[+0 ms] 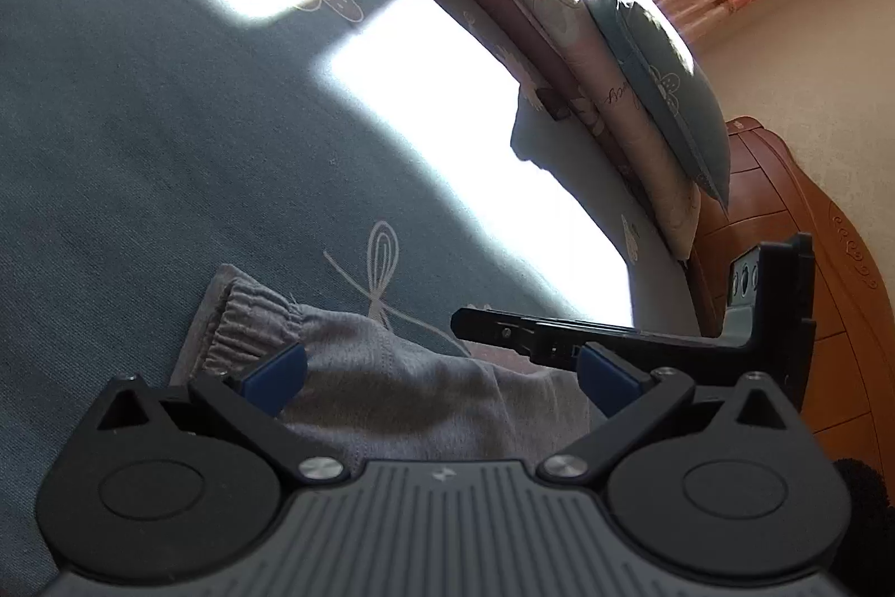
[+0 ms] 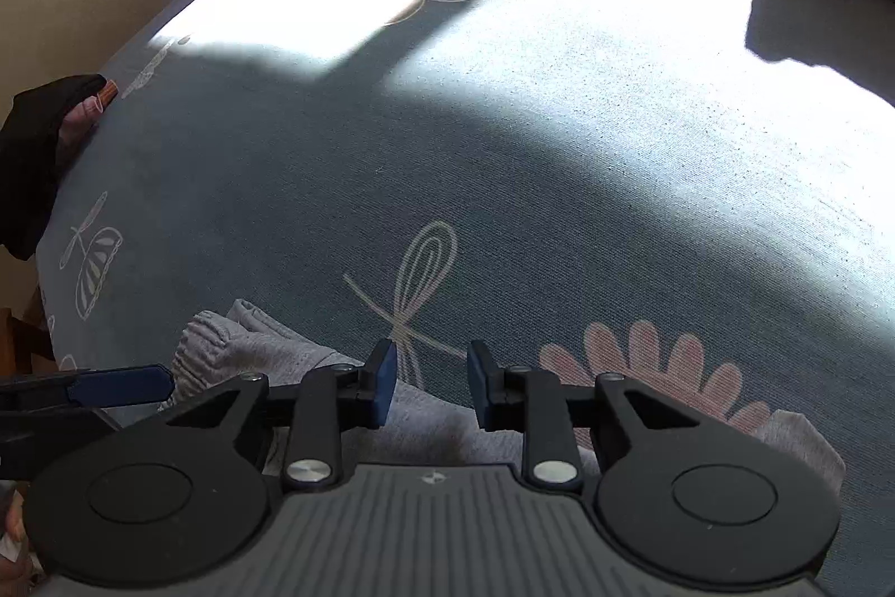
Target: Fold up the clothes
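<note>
A grey knitted garment (image 1: pixel 391 395) with a gathered elastic band (image 1: pixel 246 323) lies on the blue-green bed sheet (image 1: pixel 140 149). My left gripper (image 1: pixel 442 373) hovers just over it, jaws spread wide, blue pads on either side of the cloth and not pressing it. A black finger (image 1: pixel 492 324) of my right gripper reaches in from the right above the garment. In the right wrist view my right gripper (image 2: pixel 432 390) stands over the garment's (image 2: pixel 263 351) far edge with a narrow gap between its pads and nothing in it. A blue-padded finger (image 2: pixel 120 384) of my left gripper shows at the left.
A folded pink floral quilt (image 1: pixel 559 37) and a blue pillow (image 1: pixel 660 82) lean along the bed's far side, by a wooden headboard (image 1: pixel 783 216). Bright sun patches cross the sheet (image 2: pixel 559 121). A dark cloth (image 2: pixel 33 160) hangs at the bed's left edge.
</note>
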The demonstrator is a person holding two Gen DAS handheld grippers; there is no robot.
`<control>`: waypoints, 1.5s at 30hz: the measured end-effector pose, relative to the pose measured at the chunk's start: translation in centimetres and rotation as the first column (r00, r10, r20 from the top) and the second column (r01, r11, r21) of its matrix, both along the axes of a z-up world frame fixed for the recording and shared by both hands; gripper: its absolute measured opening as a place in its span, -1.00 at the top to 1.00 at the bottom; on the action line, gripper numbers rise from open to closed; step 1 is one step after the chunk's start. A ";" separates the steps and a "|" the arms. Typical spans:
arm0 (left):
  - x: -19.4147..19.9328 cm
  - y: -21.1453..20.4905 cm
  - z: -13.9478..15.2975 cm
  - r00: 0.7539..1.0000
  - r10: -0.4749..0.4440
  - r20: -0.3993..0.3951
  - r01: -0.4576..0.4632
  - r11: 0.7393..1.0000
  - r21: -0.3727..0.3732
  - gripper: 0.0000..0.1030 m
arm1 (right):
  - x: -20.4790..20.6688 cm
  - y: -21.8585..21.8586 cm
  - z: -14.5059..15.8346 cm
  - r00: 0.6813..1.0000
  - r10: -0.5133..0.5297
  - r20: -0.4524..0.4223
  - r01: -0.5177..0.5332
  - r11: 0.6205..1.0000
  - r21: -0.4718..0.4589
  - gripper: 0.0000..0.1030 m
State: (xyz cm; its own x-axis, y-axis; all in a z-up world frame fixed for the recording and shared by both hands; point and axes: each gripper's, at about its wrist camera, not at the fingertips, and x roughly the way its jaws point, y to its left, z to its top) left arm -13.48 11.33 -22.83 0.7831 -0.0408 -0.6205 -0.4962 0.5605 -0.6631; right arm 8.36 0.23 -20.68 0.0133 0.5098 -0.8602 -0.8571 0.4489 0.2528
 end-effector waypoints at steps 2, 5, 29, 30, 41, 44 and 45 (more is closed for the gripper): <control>1.5 -0.3 0.1 0.999 -0.039 -0.035 0.040 0.999 0.016 -0.98 | 0.8 -2.0 0.9 0.999 -0.040 0.000 0.040 0.999 -0.011 0.23; 3.4 -1.1 -0.3 0.994 -0.087 -0.069 0.090 0.995 0.038 -0.98 | 1.7 -5.0 0.6 0.996 -0.090 -0.020 0.089 0.995 -0.048 0.22; 10.4 -2.5 -2.9 0.957 -0.132 -0.259 0.124 0.991 -0.048 -0.97 | 3.8 -10.5 -0.9 0.962 -0.254 -0.100 0.235 0.957 -0.169 -0.05; 10.4 -2.5 -2.6 0.958 -0.126 -0.257 0.119 0.992 -0.043 -0.97 | 3.8 -10.8 -0.8 0.962 -0.255 -0.096 0.237 0.956 -0.173 -0.05; 5.2 -8.6 0.4 0.925 -0.236 -0.299 0.299 0.935 0.189 -0.98 | -1.9 -17.7 -0.2 0.977 -0.138 -0.162 0.130 0.990 -0.055 -0.06; 2.7 -11.0 -0.4 0.894 -0.304 -0.328 0.391 0.888 0.243 -0.98 | -4.2 -18.3 -1.6 0.975 -0.098 -0.199 0.083 0.993 -0.083 -0.06; 1.9 -11.5 -0.7 0.885 -0.320 -0.337 0.408 0.883 0.232 -0.98 | -4.8 -18.6 -2.0 0.974 -0.091 -0.210 0.073 0.993 -0.093 -0.06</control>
